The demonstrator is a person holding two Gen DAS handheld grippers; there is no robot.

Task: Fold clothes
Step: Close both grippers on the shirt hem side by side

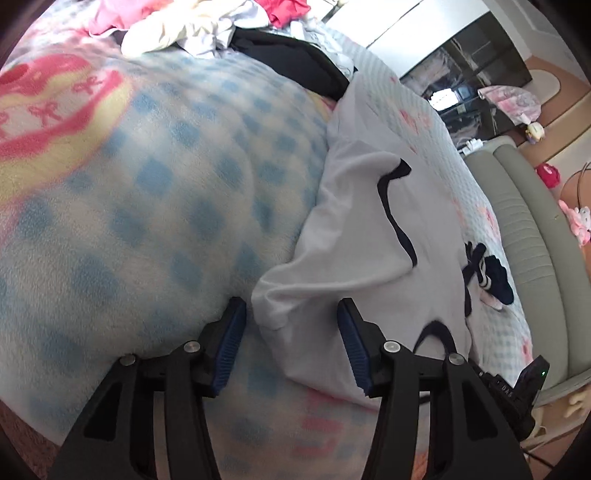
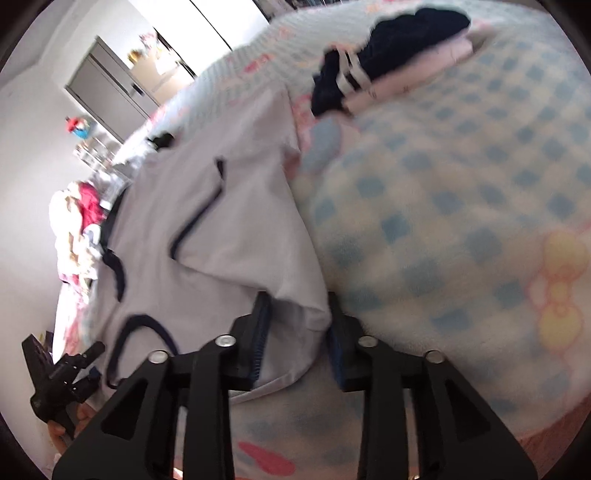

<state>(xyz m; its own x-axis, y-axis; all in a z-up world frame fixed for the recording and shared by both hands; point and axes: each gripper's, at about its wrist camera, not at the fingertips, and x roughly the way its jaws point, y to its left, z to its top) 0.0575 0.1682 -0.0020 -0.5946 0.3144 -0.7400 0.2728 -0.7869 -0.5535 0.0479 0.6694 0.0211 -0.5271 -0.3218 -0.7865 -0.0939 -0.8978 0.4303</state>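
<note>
White garment [image 1: 369, 236] with dark trim: spread on a blue-checked fleece blanket [image 1: 147, 221] over the bed, lengthwise between both tools.

Left gripper [image 1: 291, 343]: jaws apart, straddling one bunched corner of the fabric; pads clear of the cloth, nothing clamped. Probably placed for a re-grip or just past a release.

Right gripper [image 2: 297, 339]: jaws narrowed around the opposite corner, fabric bunched between the pads [image 2: 260, 332]; firm clamping not confirmable through motion blur. Likely positioned to lift this edge for a fold.

Folded dark item with white stripes [image 2: 369, 66]: on the bed near the garment, apart from it.

Unsorted heap of pink, red and cream clothes [image 1: 207, 22]: at the far end of the bed.

Room: padded bed frame [image 1: 524, 236], dark shelving [image 1: 469, 81] against the wall.
</note>
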